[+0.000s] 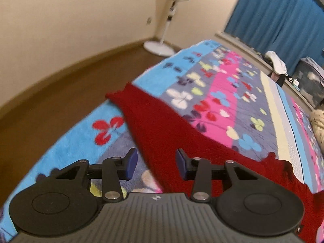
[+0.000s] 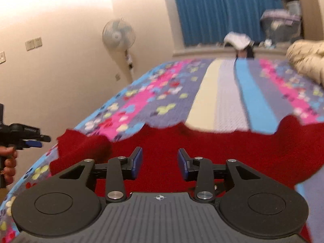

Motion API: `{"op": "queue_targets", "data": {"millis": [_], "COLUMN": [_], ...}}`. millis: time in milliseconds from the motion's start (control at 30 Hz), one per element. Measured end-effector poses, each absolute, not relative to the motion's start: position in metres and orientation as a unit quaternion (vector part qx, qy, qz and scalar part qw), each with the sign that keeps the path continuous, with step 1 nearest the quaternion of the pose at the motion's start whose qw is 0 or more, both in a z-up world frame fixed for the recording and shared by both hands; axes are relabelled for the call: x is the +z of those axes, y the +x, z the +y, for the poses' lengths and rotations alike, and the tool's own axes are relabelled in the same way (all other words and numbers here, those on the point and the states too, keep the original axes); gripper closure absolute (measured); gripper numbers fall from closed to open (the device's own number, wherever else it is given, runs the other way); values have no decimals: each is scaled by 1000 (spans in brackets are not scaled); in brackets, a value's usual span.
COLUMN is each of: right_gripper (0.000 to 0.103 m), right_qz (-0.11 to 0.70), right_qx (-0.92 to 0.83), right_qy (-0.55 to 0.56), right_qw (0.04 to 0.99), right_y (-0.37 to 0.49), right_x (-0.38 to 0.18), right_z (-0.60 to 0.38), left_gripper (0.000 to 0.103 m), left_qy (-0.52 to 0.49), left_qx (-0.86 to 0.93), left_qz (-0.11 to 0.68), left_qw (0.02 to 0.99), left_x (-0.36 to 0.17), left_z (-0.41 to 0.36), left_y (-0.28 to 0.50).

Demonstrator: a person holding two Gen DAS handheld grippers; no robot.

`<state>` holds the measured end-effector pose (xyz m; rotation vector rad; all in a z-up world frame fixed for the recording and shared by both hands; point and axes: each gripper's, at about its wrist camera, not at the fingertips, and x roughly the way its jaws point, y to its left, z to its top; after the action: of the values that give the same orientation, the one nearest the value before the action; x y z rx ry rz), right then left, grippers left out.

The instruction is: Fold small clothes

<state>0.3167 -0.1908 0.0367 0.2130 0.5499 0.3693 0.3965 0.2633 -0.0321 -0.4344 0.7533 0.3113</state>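
A red knitted garment (image 1: 172,133) lies spread on a flowered blanket (image 1: 222,85) that covers a bed. In the left wrist view my left gripper (image 1: 157,160) hovers over the garment's left edge, jaws apart, nothing pinched between the blue pads. In the right wrist view the garment (image 2: 222,147) stretches across the bed's near side, and my right gripper (image 2: 160,160) stands open just above its middle, pads clear of the cloth. The left gripper (image 2: 40,141) also shows at that view's left edge, held by a hand (image 2: 9,162) beside the bed (image 2: 222,93).
A standing fan (image 2: 118,35) is by the wall past the bed's far left corner. A beige bundle of bedding (image 2: 305,58) lies on the bed's right side. Blue curtains (image 2: 222,10) hang behind a ledge with clutter. Brown floor (image 1: 50,93) lies left of the bed.
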Motion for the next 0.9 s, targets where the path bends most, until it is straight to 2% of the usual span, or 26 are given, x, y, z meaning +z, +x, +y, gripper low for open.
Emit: {"op": "queue_targets", "data": {"millis": [133, 267, 300, 333, 400, 533, 600, 633, 767, 833, 900], "right_gripper": [63, 63, 63, 63, 63, 65, 74, 75, 75, 75, 75], "right_qz": [287, 305, 308, 309, 314, 337, 345, 349, 353, 353, 353], "right_qx": [191, 178, 175, 171, 160, 119, 96, 86, 59, 59, 65], "right_qy": [90, 88, 89, 85, 77, 46, 41, 45, 68, 85, 98], "right_qw": [934, 931, 931, 932, 933, 933, 933, 932, 931, 930, 928], "right_y": [323, 327, 329, 330, 334, 344, 350, 353, 361, 365, 367], "right_x": [27, 24, 24, 23, 22, 16, 14, 13, 10, 9, 8], "right_z": [-183, -189, -190, -191, -192, -200, -207, -212, -232, -240, -244], "left_gripper": [57, 58, 66, 86, 90, 91, 92, 93, 91, 89, 79], "left_qy": [-234, -192, -177, -177, -181, -196, -193, -180, -121, -53, -11], "left_qx": [153, 148, 141, 134, 155, 103, 22, -25, -209, -250, -247], "left_qz": [388, 407, 406, 404, 377, 285, 256, 247, 279, 293, 286], "left_qw": [878, 881, 886, 887, 895, 932, 947, 952, 930, 921, 926], "left_x": [-56, -72, -70, -68, -53, 2, 22, 27, 18, 11, 11], "left_z": [272, 254, 248, 245, 243, 210, 177, 157, 77, 46, 37], "left_y": [409, 420, 422, 423, 417, 395, 383, 378, 367, 358, 349]}}
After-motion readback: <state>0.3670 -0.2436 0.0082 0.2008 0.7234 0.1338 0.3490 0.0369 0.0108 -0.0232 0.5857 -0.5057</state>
